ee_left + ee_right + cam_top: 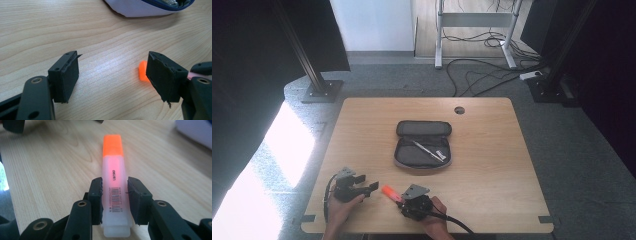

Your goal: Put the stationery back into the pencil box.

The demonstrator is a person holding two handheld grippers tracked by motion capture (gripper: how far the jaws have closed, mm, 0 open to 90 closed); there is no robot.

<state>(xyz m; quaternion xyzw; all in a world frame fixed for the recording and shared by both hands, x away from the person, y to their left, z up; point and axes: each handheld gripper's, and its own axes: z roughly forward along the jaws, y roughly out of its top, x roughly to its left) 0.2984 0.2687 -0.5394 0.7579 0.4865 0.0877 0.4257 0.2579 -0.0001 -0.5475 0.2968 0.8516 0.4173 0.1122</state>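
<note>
Wooden table point(492, 165), lower centre: right hand-held gripper point(114, 195) clamps orange highlighter point(113, 172); left hand-held gripper point(112, 75) wide, empty.

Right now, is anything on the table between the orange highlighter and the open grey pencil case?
Nothing visible: bare wooden table lies between the orange highlighter, held in the right gripper, and the open grey pencil case.

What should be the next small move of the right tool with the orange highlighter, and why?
Probably lift it slightly and carry it toward the open pencil case. The right tool is shut on the highlighter, which seems to lie low over the table; the left tool stands open beside it.
</note>
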